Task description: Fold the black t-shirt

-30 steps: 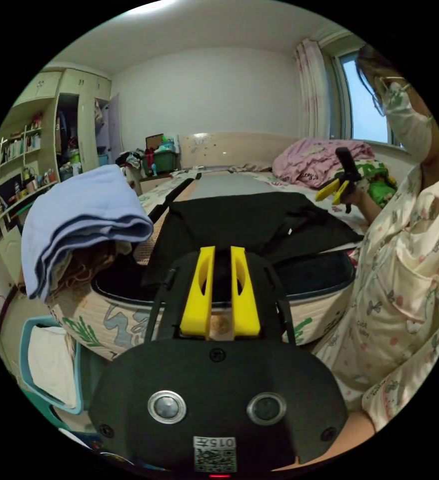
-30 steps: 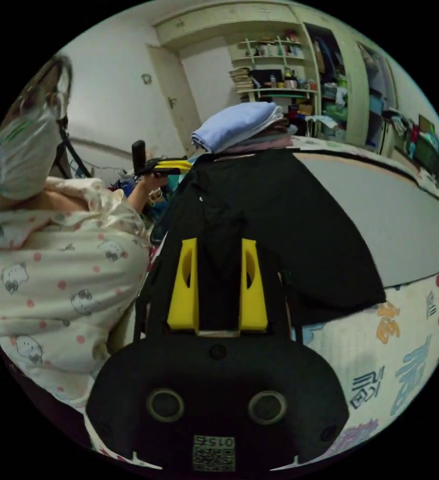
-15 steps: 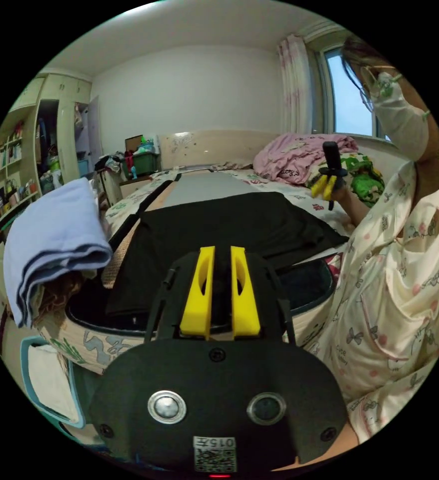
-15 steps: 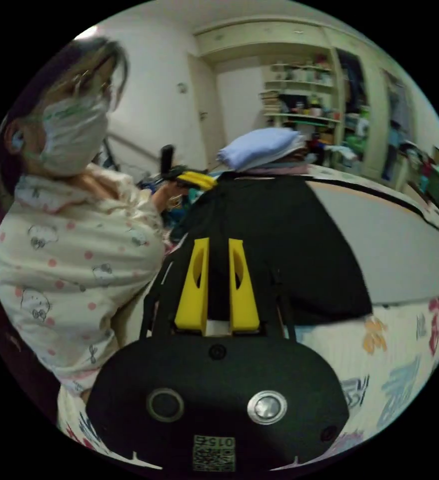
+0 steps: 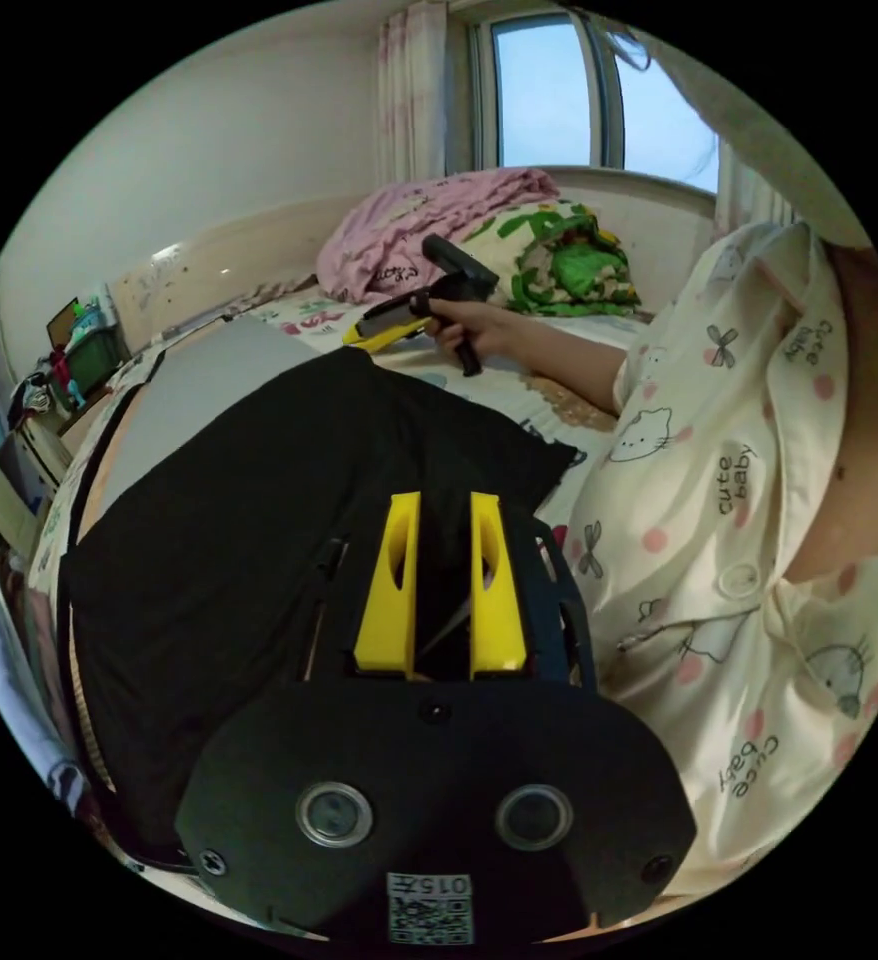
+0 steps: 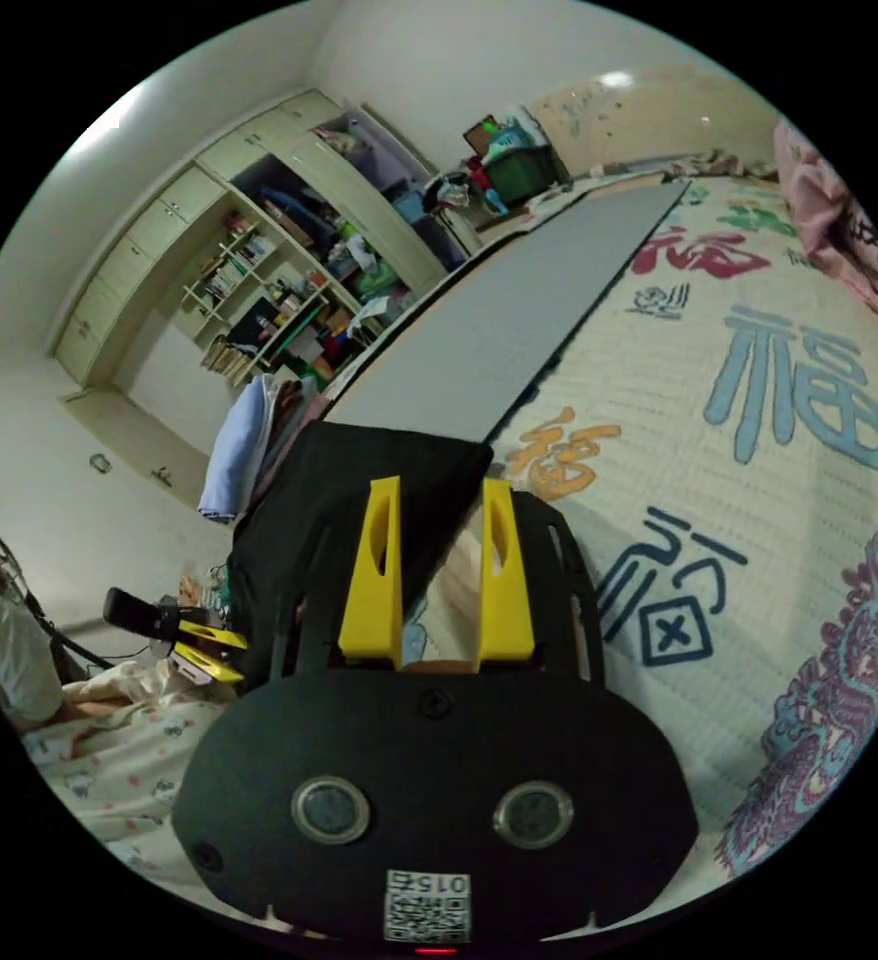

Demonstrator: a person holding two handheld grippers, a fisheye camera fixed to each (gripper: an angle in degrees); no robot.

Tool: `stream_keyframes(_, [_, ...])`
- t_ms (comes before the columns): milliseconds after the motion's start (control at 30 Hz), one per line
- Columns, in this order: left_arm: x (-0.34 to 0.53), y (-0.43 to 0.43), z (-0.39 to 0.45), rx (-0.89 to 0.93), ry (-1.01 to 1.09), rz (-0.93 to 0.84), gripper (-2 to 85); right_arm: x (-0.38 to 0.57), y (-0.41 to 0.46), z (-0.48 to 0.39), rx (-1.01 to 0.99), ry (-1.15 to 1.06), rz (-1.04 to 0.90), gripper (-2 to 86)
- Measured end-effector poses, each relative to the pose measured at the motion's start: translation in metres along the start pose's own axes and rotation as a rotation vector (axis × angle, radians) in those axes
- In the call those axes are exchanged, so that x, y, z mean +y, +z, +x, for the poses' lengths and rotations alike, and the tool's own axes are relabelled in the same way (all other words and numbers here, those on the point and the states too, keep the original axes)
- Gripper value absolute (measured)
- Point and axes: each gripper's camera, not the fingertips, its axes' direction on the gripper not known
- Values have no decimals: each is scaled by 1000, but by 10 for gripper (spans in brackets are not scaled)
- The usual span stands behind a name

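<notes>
— Where's the black t-shirt (image 5: 229, 530) right now?

— Spread flat on the bed (image 6: 759, 420), partly over the grey mat (image 6: 519, 320) that runs along the printed bedspread. In my left gripper view it fills the middle, with one corner reaching toward my body. In my right gripper view I see a corner of it (image 6: 379, 470) ending just where the mat begins.

— And your left gripper (image 5: 443, 505)?

— Its yellow jaws stand a narrow gap apart, with dark shirt cloth showing between them. I cannot tell whether they press on the fabric or merely hover over it. In the right gripper view that same tool (image 6: 194, 640) shows small at the lower left, near my patterned pajama top (image 6: 109, 760), its jaws a little parted.

— The right gripper (image 6: 441, 495)?

— Jaws spread, nothing between them — the shirt's edge and the bedspread lie beneath. From the left gripper view I can see it (image 5: 399, 322) in my right hand (image 5: 474, 325), held above the bed beyond the shirt's far corner, well apart from the cloth.

— Anything else nearby?

— A stack of folded clothes (image 6: 244, 450) topped in pale blue sits just beside the shirt's far side. Behind it stand open shelves and a wardrobe (image 6: 259, 270). A pink blanket (image 5: 429, 220) and a green-printed pillow (image 5: 559, 260) lie under the window (image 5: 549, 90).
</notes>
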Motion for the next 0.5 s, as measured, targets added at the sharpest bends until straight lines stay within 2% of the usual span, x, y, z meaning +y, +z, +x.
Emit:
stream_keyframes(167, [-7, 4, 2, -4, 44, -14, 44, -24, 37, -11, 7, 48, 5, 18])
stream_keyframes(300, [-10, 5, 7, 6, 92, -15, 13, -31, 67, -30, 60, 47, 58, 5])
stream_keyframes(500, [-13, 8, 11, 12, 105, -16, 10, -31, 129, -61, 167, 27, 22, 6])
